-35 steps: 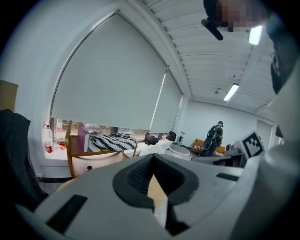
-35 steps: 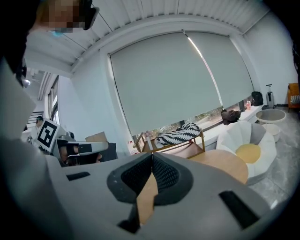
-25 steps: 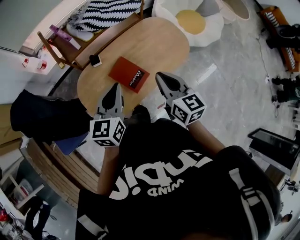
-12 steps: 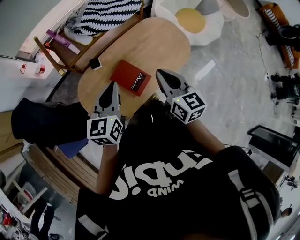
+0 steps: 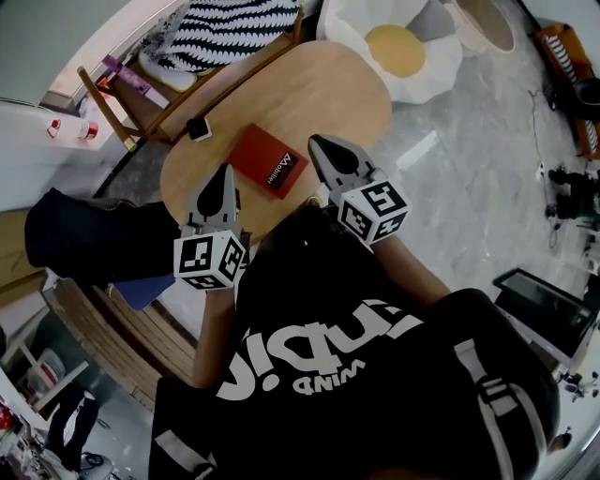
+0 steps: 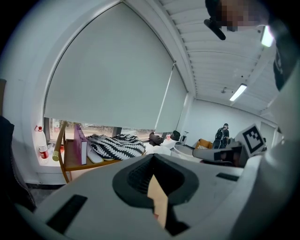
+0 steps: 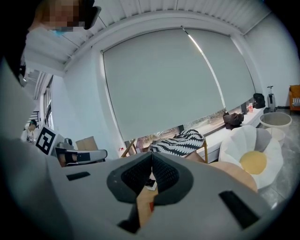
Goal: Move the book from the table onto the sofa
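A red book (image 5: 271,161) lies flat on the oval wooden table (image 5: 319,84), near its front edge. My left gripper (image 5: 223,172) is shut and empty, over the table to the left of the book and slightly nearer me. My right gripper (image 5: 317,142) is also shut and empty, just off the book's right edge. In the right gripper view the shut gripper (image 7: 151,153) leaves a slit showing a sliver of the book (image 7: 151,206). The left gripper view shows its gripper (image 6: 152,157) shut, with table wood below.
A small black-and-white box (image 5: 199,128) sits on the table left of the book. Behind it stands a wooden rack (image 5: 141,103) holding a striped cushion (image 5: 225,21) and a purple book (image 5: 125,72). An egg-shaped cushion (image 5: 398,52) lies beyond the table. A black bundle (image 5: 84,234) is at left.
Both grippers have come forward over the table's near edge, closer to the book. They stay shut and level with each other, and the book has not been touched.
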